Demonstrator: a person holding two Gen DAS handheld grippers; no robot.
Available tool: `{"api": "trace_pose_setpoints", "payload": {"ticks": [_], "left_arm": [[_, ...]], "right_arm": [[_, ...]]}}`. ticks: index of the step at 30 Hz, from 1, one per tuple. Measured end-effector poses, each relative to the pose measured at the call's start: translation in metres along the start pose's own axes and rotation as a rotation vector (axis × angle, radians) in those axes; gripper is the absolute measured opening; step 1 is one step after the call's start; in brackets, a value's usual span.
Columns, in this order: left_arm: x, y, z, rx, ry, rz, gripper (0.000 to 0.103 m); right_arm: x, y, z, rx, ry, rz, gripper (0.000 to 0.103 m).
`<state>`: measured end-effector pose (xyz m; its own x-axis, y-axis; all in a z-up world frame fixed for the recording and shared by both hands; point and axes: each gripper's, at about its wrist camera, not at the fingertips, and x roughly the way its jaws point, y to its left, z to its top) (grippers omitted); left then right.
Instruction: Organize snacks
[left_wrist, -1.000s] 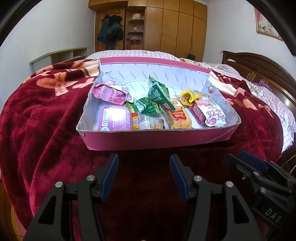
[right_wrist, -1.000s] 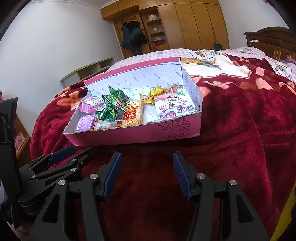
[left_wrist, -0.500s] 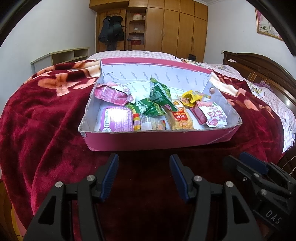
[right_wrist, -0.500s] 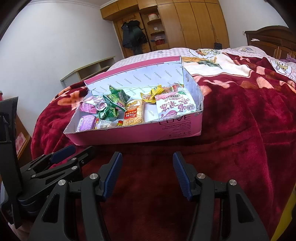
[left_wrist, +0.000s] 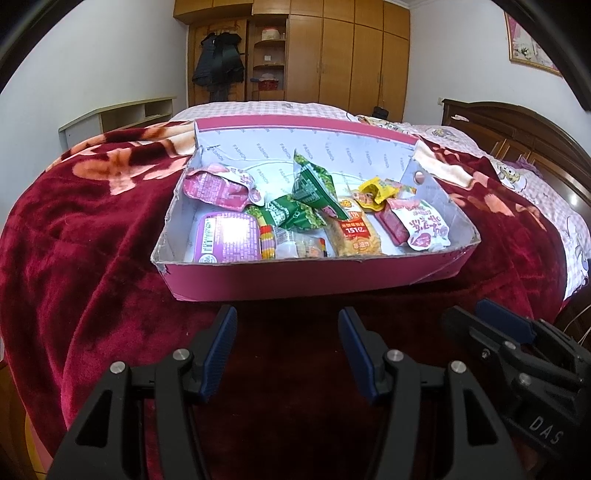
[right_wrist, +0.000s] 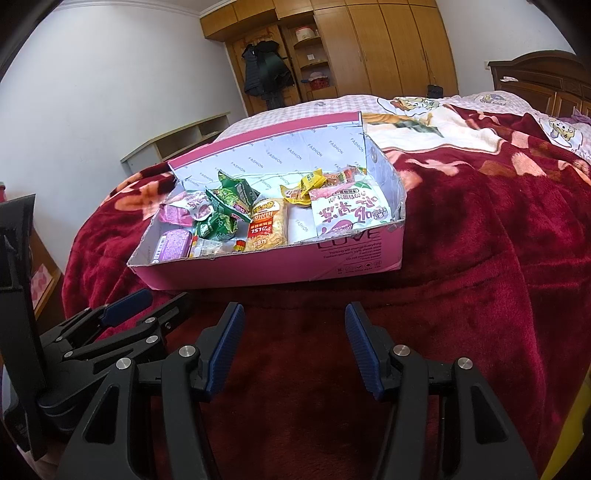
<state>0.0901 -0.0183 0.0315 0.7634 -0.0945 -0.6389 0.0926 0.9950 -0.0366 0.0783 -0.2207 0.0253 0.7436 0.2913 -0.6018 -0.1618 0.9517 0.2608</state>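
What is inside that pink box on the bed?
The pink box holds loose snacks: green packets, an orange noodle pack, a purple tub. Whatever lies beneath the pile is covered.

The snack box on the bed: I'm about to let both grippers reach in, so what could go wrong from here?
1. The box sits on a soft red blanket, so pressing down may tip or slide it.
2. The green packets lie piled on other snacks; grabbing one could drag its neighbours.
3. The left gripper and right gripper, both open, sit close together and might collide.
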Motion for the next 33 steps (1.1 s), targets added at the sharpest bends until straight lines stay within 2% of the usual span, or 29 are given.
{"api": "trace_pose_setpoints", "payload": {"ticks": [33], "left_arm": [[0.0054,-0.0001,-0.0035,-0.002,0.023,0.002,0.060]], "right_arm": [[0.0007,0.0011,-0.0004,0.003,0.002,0.001,0.058]]}}
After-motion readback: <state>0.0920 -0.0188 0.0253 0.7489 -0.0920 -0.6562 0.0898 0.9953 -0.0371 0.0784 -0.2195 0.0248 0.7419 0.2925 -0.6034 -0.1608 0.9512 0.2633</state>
